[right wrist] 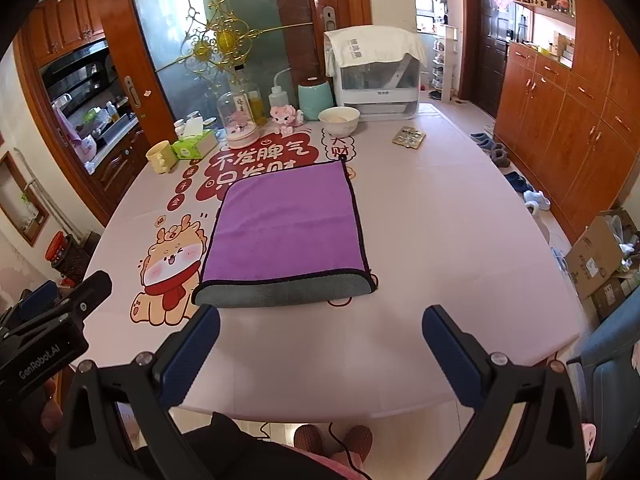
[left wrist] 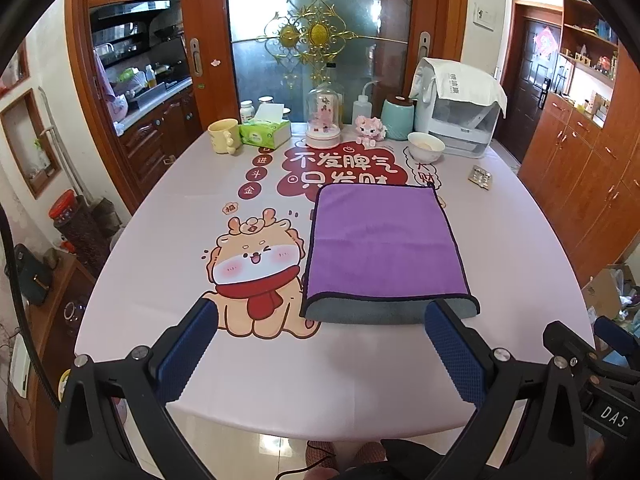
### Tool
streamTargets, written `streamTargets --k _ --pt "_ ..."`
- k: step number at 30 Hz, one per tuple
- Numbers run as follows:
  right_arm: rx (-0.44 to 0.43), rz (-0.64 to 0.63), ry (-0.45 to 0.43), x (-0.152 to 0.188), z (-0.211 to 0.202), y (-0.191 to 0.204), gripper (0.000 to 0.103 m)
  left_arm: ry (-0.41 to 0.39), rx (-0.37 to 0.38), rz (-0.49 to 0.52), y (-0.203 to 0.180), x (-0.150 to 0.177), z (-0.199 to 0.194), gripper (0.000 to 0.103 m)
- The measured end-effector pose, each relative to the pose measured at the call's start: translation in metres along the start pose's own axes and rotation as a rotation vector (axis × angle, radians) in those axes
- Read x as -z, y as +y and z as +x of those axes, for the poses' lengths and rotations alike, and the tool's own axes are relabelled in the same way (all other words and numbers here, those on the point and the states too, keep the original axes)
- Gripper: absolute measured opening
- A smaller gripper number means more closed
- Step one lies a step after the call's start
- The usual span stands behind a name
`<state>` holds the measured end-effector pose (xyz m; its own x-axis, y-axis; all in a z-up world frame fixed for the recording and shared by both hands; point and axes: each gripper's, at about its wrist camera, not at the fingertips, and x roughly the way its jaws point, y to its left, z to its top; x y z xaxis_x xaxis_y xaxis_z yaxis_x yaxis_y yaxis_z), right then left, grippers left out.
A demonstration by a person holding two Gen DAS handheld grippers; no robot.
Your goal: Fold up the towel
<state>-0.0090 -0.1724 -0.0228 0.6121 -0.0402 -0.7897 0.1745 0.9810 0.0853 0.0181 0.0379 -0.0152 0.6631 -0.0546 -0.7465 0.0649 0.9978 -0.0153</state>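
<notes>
A purple towel [left wrist: 380,240] with a grey underside lies folded in half on the pink table [left wrist: 160,280], its rounded fold edge toward me. It also shows in the right wrist view [right wrist: 288,224]. My left gripper [left wrist: 320,316] is open and empty, just short of the towel's near edge; its right finger overlaps the near right corner in view. My right gripper [right wrist: 320,320] is open and empty, held back from the towel's near edge. The left gripper's body shows at the left of the right wrist view.
At the table's far side stand a yellow mug [left wrist: 225,136], a tissue box [left wrist: 266,132], a glass dome [left wrist: 324,120], a pink toy [left wrist: 370,128], a teal jar [left wrist: 397,118], a white bowl [left wrist: 426,146], a covered appliance [left wrist: 460,112] and a blister pack [left wrist: 480,178]. Cabinets and cardboard boxes [right wrist: 600,256] stand to the right.
</notes>
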Motion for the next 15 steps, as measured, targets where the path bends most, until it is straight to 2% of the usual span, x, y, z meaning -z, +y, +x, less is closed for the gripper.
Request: streamTargets --k 9,15 --pt "0.039 0.004 -0.012 0.007 -0.006 0.012 0.101 0.043 0.042 0.037 0.014 0.003 0.009 0.102" --pt "0.04 0.004 -0.007 0.015 -0.003 0.019 0.101 0.049 0.097 0.069 0.022 0.01 0.014 0.102"
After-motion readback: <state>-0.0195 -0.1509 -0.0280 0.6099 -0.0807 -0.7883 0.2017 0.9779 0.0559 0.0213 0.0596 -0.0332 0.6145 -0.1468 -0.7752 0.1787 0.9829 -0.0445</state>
